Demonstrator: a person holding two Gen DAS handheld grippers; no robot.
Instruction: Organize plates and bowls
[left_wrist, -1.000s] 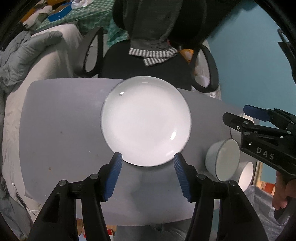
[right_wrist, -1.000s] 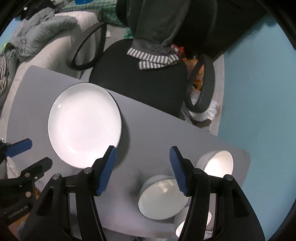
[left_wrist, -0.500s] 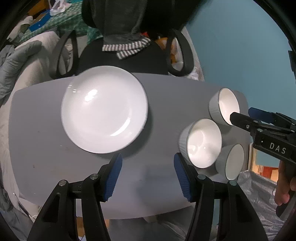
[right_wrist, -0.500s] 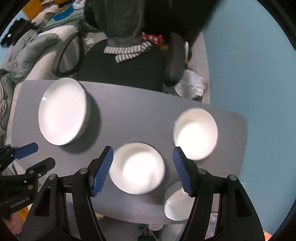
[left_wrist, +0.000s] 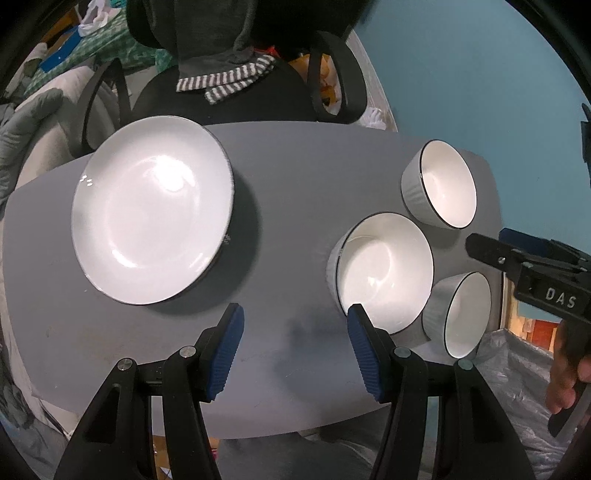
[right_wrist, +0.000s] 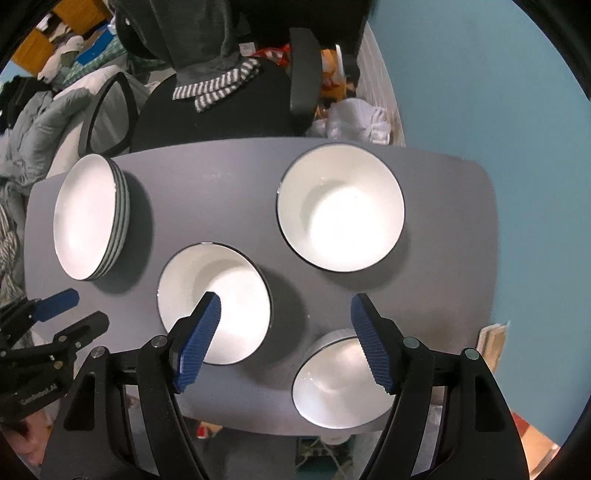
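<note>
A stack of white plates (left_wrist: 151, 210) (right_wrist: 88, 218) sits at the left of the grey table (left_wrist: 288, 177). Three white bowls with dark rims stand at the right: a far one (left_wrist: 441, 184) (right_wrist: 340, 206), a middle one (left_wrist: 384, 271) (right_wrist: 214, 299), and a near one (left_wrist: 461, 314) (right_wrist: 340, 384). My left gripper (left_wrist: 295, 350) is open and empty above the table's near edge, between the plates and the middle bowl. My right gripper (right_wrist: 284, 339) is open and empty above the middle and near bowls; it also shows in the left wrist view (left_wrist: 524, 258).
A black office chair (left_wrist: 236, 96) (right_wrist: 221, 107) draped with grey clothing stands behind the table. A teal wall (right_wrist: 480, 92) is to the right. Bedding and clutter (right_wrist: 44, 110) lie at the far left. My left gripper's tips show in the right wrist view (right_wrist: 55, 314).
Both grippers have pulled back and swung right. The plates slid to the left of both views and the three bowls came fully into view. Both grippers stayed open.
</note>
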